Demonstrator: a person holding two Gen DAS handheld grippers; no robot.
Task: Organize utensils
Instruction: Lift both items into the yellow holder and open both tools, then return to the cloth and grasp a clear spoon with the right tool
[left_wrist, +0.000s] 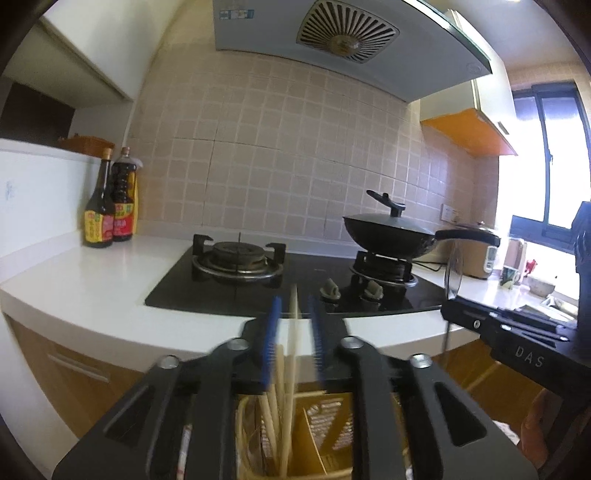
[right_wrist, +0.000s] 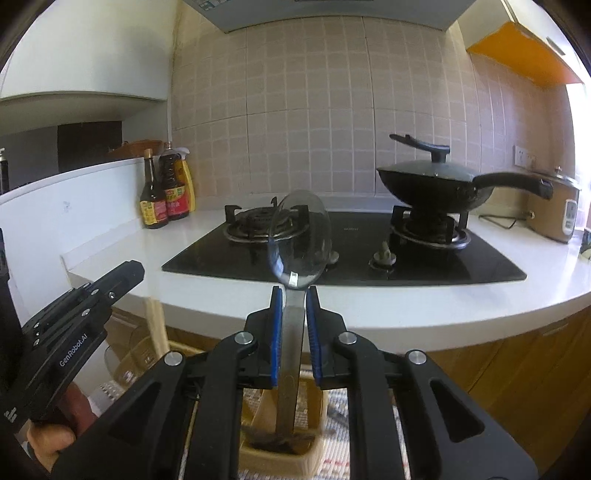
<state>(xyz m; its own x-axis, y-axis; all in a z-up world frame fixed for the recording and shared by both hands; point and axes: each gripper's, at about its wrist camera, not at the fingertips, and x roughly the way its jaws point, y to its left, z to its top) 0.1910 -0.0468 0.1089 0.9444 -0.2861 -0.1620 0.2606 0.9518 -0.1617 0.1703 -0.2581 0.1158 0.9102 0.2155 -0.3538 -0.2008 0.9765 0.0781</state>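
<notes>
My left gripper (left_wrist: 294, 317) stands open around an upright pale wooden chopstick (left_wrist: 293, 332); its blue pads are apart from the stick. Below it a yellow utensil holder (left_wrist: 332, 417) holds more chopsticks. My right gripper (right_wrist: 294, 295) is shut on the flat metal handle of a steel ladle (right_wrist: 300, 240), bowl upward. The handle's lower end reaches into a yellow holder compartment (right_wrist: 280, 448). The right gripper body shows in the left wrist view (left_wrist: 517, 332), and the left gripper body in the right wrist view (right_wrist: 74, 332).
A white countertop (left_wrist: 92, 280) carries a black gas hob (left_wrist: 295, 273) with a lidded wok (left_wrist: 388, 232) on the right burner. Sauce bottles (left_wrist: 110, 210) stand at the back left. A rice cooker (right_wrist: 554, 206) sits far right. Wooden cabinet fronts lie below the counter.
</notes>
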